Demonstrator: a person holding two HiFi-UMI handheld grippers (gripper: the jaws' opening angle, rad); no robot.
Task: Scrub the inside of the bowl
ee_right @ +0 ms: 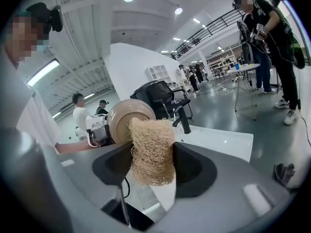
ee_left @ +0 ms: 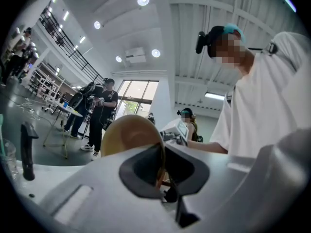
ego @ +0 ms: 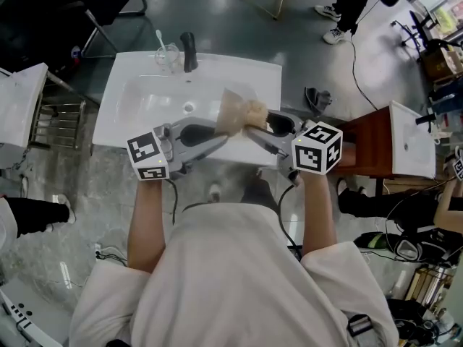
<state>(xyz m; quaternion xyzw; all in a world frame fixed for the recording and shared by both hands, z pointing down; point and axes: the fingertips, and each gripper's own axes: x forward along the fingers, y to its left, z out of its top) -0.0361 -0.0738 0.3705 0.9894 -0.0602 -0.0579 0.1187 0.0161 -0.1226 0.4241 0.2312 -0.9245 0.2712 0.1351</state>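
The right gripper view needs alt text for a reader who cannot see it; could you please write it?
The right gripper clamps a tan, fibrous scrubbing pad between its jaws, right in front of a brown bowl held up by the left gripper. Behind them stands a white sink with a black faucet.

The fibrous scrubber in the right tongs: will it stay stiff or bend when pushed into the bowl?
The loofah scrubber looks like an open mesh of fibres, so it is probably light and springy. Its free end sticks out past the right tongs, so it will likely bend against the bowl.
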